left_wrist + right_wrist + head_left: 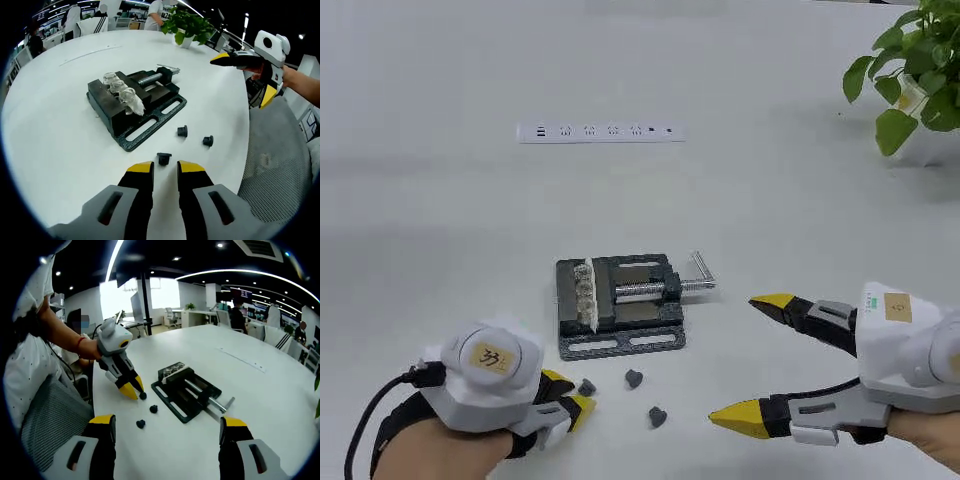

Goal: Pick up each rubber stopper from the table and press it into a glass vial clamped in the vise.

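The left gripper point(166, 172) hangs low over the table point(60, 150) on the person's side of the vise point(107, 110). Its jaws are drawn to a narrow gap with nothing between them. Just ahead of that gap lies the nearest stopper point(163, 158), untouched. 2 more stoppers point(182, 131) lie loose on the table between it and the vise's base, each apart from the others. The right gripper point(166, 422) is spread wide and empty, held above the table off the vise's screw-handle end.

The stoppers are small, dark and look like rubber. I judge them very light, a little springy and grippy rather than slick, so a modest pinch should hold 1. They seem to have a wider head and a narrower plug. The best hold is probably across the head, which leaves the plug free to point down into a vial mouth. Squeezing the plug itself would likely deform the part that has to seat.

3 clear glass vials point(119, 86) stand in a row, clamped between the vise's jaws at the end away from the screw handle. Their mouths are up and open, and none has a stopper in it. They look empty, though the glass is too small to be sure. Glass is stiff and brittle, so a straight downward press is safer than a sideways one.
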The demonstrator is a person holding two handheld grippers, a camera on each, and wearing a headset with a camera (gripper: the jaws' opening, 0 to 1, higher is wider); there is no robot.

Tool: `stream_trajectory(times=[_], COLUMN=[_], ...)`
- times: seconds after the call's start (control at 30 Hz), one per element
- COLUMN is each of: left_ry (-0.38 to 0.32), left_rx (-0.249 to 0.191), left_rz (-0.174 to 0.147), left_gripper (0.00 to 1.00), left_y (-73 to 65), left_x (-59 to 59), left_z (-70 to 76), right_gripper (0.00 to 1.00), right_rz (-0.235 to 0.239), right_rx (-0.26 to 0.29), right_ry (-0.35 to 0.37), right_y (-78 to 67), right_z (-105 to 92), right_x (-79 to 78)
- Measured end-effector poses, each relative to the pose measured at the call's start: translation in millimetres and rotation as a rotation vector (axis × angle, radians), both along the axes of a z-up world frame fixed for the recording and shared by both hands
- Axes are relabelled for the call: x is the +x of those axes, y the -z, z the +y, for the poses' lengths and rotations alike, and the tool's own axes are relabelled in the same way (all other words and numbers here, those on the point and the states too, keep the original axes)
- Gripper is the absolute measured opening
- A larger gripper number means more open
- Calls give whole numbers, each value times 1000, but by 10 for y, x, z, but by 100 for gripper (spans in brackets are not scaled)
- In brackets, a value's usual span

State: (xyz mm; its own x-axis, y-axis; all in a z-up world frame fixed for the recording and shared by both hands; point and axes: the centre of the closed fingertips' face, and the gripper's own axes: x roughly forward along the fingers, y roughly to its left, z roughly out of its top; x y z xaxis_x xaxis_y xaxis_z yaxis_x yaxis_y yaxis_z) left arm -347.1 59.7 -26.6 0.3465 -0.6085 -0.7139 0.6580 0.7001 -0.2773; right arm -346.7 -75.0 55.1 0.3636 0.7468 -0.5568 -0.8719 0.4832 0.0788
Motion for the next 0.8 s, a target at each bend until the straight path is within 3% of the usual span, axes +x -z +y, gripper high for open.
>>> stream_trajectory(times=[0.8], left_ry=[63], left_rx=[38], left_rz=[-41], left_gripper=[5], left_y=[9], left_x=[4], left_z=[-18], right_gripper=[83], right_rz=[13], right_rx=[2], right_ry=[-6], right_y=[-5], right_z=[50], right_x=[-21])
